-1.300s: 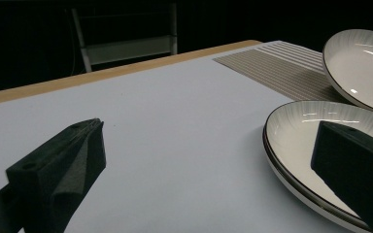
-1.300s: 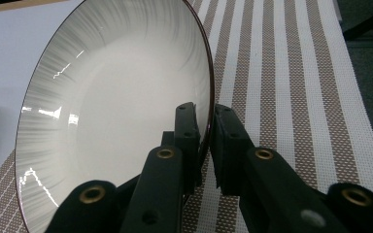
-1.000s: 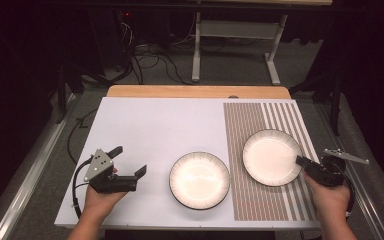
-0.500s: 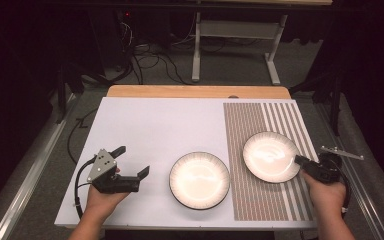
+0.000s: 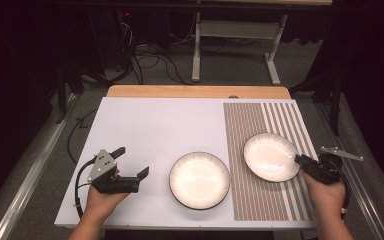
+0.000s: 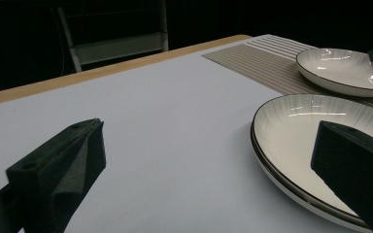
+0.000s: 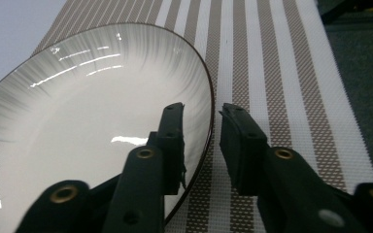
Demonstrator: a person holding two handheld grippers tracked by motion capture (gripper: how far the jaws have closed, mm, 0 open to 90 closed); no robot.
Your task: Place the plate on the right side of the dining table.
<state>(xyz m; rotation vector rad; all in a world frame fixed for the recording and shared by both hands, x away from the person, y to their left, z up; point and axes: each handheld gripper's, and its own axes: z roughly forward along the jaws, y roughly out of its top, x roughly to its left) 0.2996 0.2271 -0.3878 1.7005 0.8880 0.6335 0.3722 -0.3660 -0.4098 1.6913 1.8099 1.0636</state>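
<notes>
At the left of the tabletop (image 5: 145,125), a person's left hand (image 5: 100,200) holds the left hand-held gripper (image 5: 130,162) low over the white sheet, its 2 black jaws spread wide with nothing between them. In the left gripper view the same jaws frame bare white surface, and the near jaw overlaps the edge of a plate without any sign of touching it. Just right of that gripper sits the near plate (image 5: 199,180), a white dish with a dark rim and faint ribbing toward its edge, lying flat on the white sheet, close to the front edge of the tabletop. Further right begins the striped placemat (image 5: 260,197), brown and white, fine stripes on its left part and broader ones on its right. The far plate (image 5: 270,156), of the same pattern, rests on this mat, well apart from the first. At its right rim is the right hand-held gripper (image 5: 300,160), held by the right hand (image 5: 325,192). In the right gripper view its jaws straddle the rim, 1 jaw over the plate's inside and 1 outside over the mat, with a narrow gap left between them; the rim passes through that gap, and I cannot tell whether the pads press it yet. The plate looks slightly tilted in that view. A cable (image 5: 347,192) trails from the gripper past the wrist.
</notes>
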